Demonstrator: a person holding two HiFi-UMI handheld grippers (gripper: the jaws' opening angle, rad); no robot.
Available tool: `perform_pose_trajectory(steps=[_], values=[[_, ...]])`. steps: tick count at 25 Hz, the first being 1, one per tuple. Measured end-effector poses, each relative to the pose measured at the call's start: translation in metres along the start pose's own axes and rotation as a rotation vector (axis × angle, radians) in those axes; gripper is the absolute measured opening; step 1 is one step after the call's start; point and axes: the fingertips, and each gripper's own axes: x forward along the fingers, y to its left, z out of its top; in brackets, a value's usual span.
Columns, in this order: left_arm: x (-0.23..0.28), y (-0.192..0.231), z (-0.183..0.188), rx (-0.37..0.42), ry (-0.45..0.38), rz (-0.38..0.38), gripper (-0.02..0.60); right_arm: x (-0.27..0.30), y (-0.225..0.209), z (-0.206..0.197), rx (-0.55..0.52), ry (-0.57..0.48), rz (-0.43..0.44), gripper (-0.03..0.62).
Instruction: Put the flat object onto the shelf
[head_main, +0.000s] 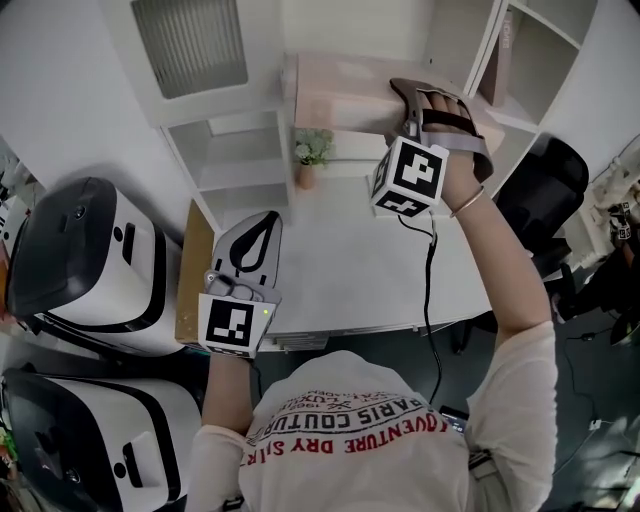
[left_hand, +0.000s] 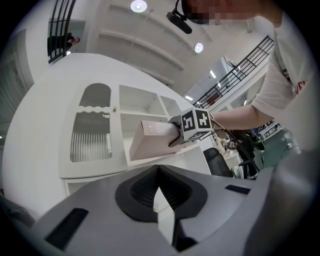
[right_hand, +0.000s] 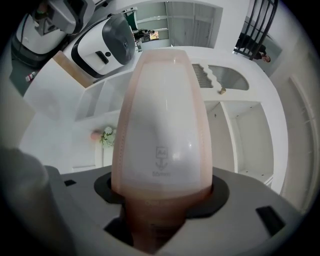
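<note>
**Progress.** The pick-up is done; placing is not. I judge that what remains is setting the object down on a shelf board and letting go.

**Left side.** The left gripper (head_main: 268, 222) is low and near my body, pointing roughly level towards the white open-fronted shelf unit (head_main: 235, 160). Its own view shows the jaw tips meeting with nothing between them, so it is closed and empty. It plays no part at present. The shelf compartments lie ahead of and above its tips, well apart from it.

**Task object.** The flat pale-pink cardboard box (head_main: 340, 92) is up and to the right of the left gripper, in front of the shelf's open compartments. It runs leftward from the right gripper's jaws and sits slightly tilted. From the left gripper view its lower edge looks close to a shelf board, but I cannot confirm whether they touch.

**Right side.** The right gripper (head_main: 432, 105) is clamped on the near end of the box. Its own view shows the box filling the space between the jaws and running straight out ahead. The right hand (head_main: 455, 150) is carried on an outstretched arm, and the gripper is about level. Its marker cube faces up towards the head view.
</note>
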Motion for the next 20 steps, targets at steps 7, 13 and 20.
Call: perform_pose_trajectory(steps=[7, 13, 20], values=[[0.005, 0.023, -0.017, -0.009, 0.019, 0.013, 0.011, 0.031, 0.012, 0.015, -0.056, 0.018, 0.052, 0.33], [0.021, 0.03, -0.025, -0.019, 0.037, 0.035, 0.011, 0.066, 0.019, 0.016, -0.057, 0.006, 0.101, 0.334], [0.05, 0.044, -0.032, -0.021, 0.04, 0.063, 0.011, 0.101, 0.031, 0.015, -0.032, 0.007, 0.216, 0.366]])
